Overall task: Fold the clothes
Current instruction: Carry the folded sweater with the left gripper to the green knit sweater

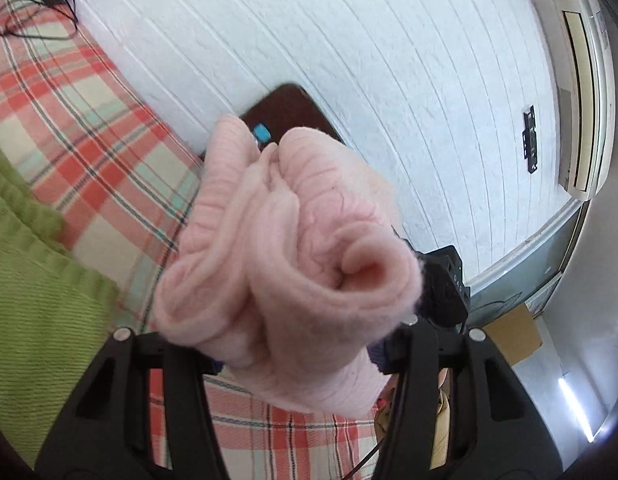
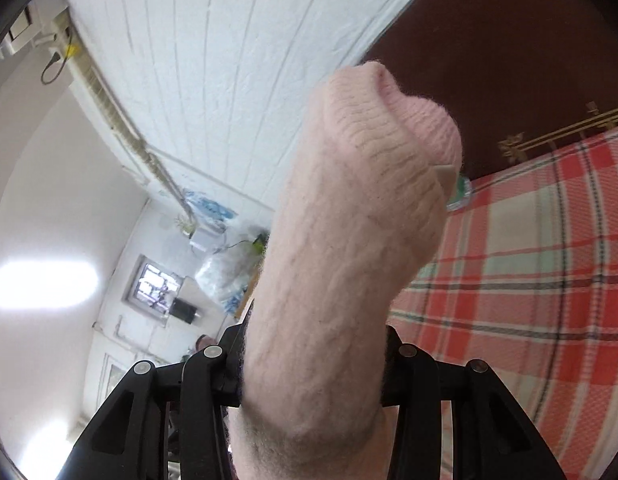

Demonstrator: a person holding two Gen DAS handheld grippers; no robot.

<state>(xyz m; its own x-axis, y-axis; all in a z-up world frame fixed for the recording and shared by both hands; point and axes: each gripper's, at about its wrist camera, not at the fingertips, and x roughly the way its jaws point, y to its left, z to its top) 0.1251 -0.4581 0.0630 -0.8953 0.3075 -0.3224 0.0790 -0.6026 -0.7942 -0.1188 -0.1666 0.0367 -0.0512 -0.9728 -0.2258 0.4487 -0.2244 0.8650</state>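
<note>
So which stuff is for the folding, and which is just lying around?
For the folding:
pink sweater, held by both grippers
left gripper
right gripper
green garment
plaid bed cover

Just lying about:
charger cable
air conditioner
cardboard box

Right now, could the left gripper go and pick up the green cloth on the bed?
Probably not as things stand. The left gripper is shut on the pink garment, so its jaws are full. The green cloth lies uncovered on the plaid bedspread, but the garment would have to be set down first.
</note>
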